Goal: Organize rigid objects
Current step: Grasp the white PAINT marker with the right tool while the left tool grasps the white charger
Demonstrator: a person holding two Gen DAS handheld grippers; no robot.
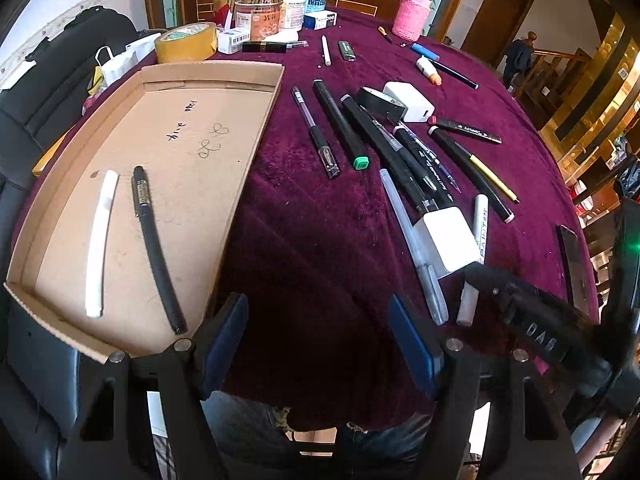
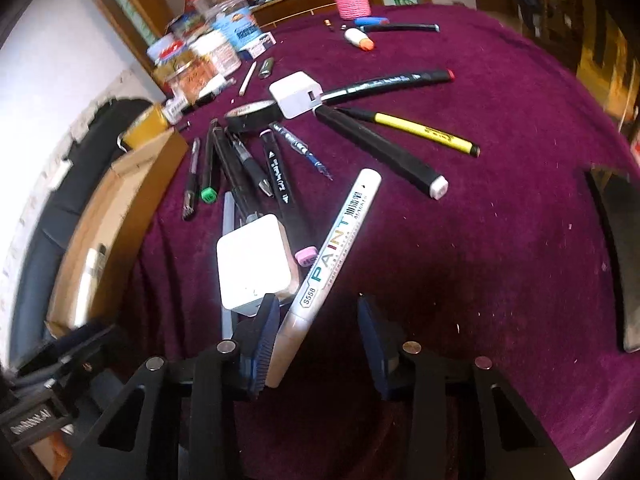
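Note:
A cardboard tray [image 1: 240,128] on the purple cloth holds a white pen [image 1: 100,240] and a black pen [image 1: 156,248]. My left gripper [image 1: 318,344] is open and empty, low over the cloth just right of the tray. My right gripper [image 2: 316,336] is open, its fingers either side of the rear end of a white PAINT marker [image 2: 340,236], which lies on the cloth. That marker also shows in the left wrist view [image 1: 478,240]. A heap of black markers and pens [image 1: 400,152] lies beyond.
Two white chargers [image 2: 252,268] [image 2: 296,94], a black tape roll [image 2: 252,114], a yellow pen [image 2: 424,130] and a pink eraser [image 2: 306,256] lie among the pens. Jars, boxes and a tape roll [image 1: 186,42] stand at the far edge. A dark phone [image 2: 616,256] lies right.

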